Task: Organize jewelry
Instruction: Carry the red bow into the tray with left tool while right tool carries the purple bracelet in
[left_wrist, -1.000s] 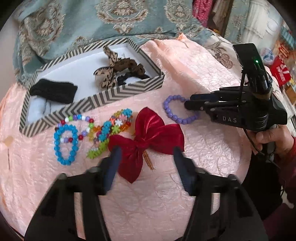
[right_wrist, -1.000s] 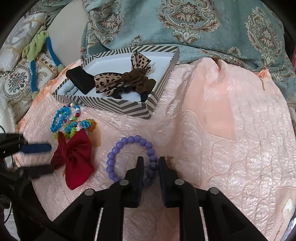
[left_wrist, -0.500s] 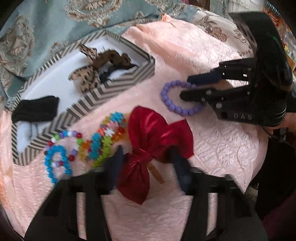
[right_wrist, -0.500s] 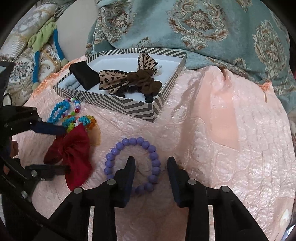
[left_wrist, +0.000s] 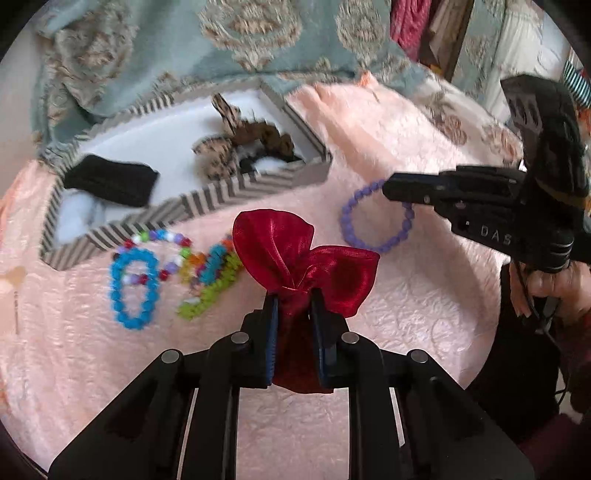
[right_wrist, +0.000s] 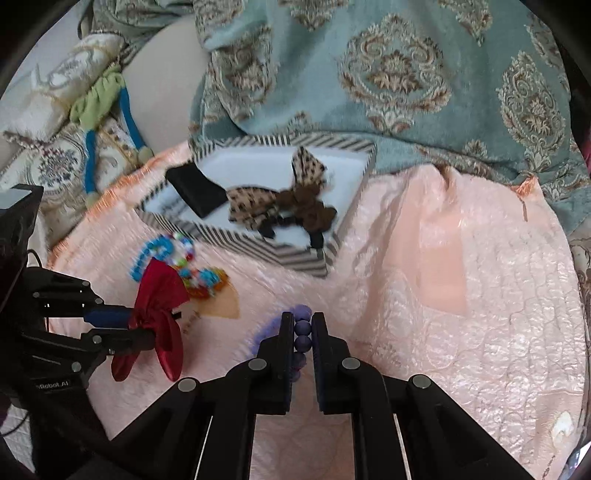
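Observation:
A red satin bow (left_wrist: 306, 258) is pinched at its knot by my left gripper (left_wrist: 293, 295); its jaws are closing and the pads press on the fabric. The bow hangs crumpled, lifted off the pink quilted cloth (left_wrist: 406, 314). To the right, my right gripper (left_wrist: 386, 190) is shut on a purple bead bracelet (left_wrist: 347, 229). In the right wrist view, the purple beads (right_wrist: 303, 343) are stacked between that gripper's (right_wrist: 303, 319) pads, and the left gripper (right_wrist: 144, 326) holds the bow (right_wrist: 159, 295) at the left.
A striped box (left_wrist: 207, 195) behind holds a leopard bow (left_wrist: 218, 155), a brown scrunchie (left_wrist: 266, 134) and a black band (left_wrist: 110, 179). A blue bead bracelet (left_wrist: 133, 288) and multicoloured bead bracelets (left_wrist: 207, 269) lie by it. A teal patterned cloth (right_wrist: 369, 74) drapes at the back.
The left gripper closed on the red bow and raised it off the cloth. The right gripper opened around the purple bracelet's rim, then shut on it and lifted it.

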